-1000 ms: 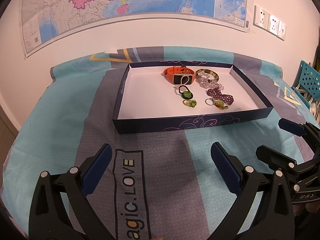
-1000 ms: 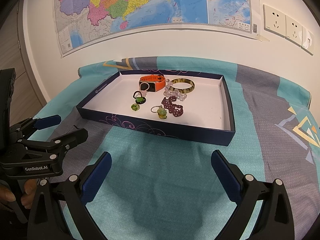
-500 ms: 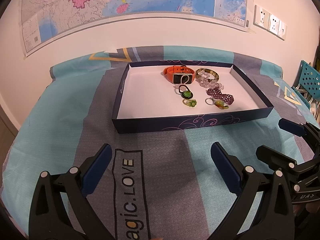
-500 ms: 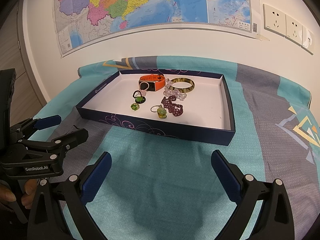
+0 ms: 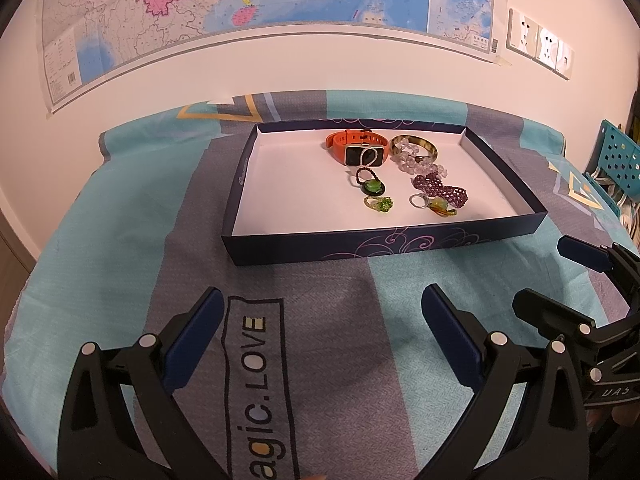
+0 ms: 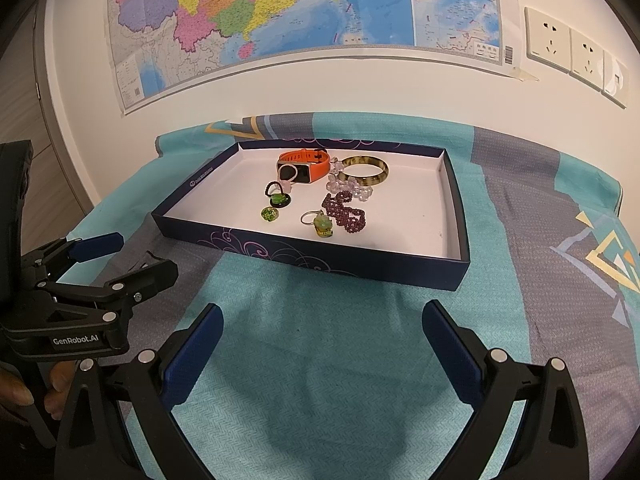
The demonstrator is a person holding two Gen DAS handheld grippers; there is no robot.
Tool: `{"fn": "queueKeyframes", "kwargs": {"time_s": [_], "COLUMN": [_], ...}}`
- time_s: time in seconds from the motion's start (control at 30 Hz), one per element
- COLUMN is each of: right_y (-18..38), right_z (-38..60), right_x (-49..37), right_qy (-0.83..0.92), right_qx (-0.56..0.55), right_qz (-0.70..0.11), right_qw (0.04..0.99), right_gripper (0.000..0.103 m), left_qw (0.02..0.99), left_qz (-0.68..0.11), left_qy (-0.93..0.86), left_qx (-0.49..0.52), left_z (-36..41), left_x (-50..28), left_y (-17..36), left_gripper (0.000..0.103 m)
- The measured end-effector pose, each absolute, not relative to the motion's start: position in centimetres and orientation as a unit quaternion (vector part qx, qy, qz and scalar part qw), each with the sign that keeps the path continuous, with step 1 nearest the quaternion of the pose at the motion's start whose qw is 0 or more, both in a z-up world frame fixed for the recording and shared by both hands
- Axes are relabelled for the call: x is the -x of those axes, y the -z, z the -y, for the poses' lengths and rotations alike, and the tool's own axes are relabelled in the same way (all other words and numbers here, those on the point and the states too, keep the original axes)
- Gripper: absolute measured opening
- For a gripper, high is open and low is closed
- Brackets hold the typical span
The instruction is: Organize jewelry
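Note:
A shallow dark-blue box [image 5: 384, 244] [image 6: 320, 258] with a white floor lies on the patterned cloth. In it lie an orange smartwatch [image 5: 356, 148] [image 6: 304, 166], a brown-green bangle [image 5: 414, 148] [image 6: 365, 170], a clear bead bracelet [image 5: 420, 166], a purple bead bracelet [image 5: 440, 192] [image 6: 346, 212], a black-and-green ring [image 5: 370, 184] [image 6: 277, 196], a green ring [image 5: 379, 203] [image 6: 269, 213] and a ring with a yellow-green stone [image 5: 434, 205] [image 6: 320, 222]. My left gripper [image 5: 320, 324] is open and empty in front of the box. My right gripper [image 6: 320, 336] is open and empty, beside it to the right.
The cloth [image 5: 120, 220] is teal and grey with printed letters. A wall with a map [image 5: 240, 8] and sockets [image 6: 568, 48] stands right behind the table. A teal perforated basket [image 5: 618, 156] stands at the far right.

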State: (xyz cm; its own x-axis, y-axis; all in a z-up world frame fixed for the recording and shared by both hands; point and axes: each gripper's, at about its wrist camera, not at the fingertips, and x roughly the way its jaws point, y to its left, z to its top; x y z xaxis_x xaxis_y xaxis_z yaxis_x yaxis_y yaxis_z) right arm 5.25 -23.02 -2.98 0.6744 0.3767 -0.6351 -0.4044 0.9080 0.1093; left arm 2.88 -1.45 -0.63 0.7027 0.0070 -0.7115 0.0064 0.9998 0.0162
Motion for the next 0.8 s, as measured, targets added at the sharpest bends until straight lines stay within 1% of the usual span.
{"fn": "queueKeyframes", "kwargs": {"time_s": [0.8], "right_y": [3.14], "right_z": [23.15], "right_x": [-5.15], "right_qy": [-0.213], "right_qx": [0.014], "right_qz": [-0.343], "right_qw": [0.915], "right_gripper": [0.096], "left_qw": [0.922], "left_qz": [-0.388], "left_qy": [0.002], "left_qx": [-0.012], "left_z": [1.80], "left_x": [-2.95], "left_y": [0.73], "left_gripper": [0.097]}}
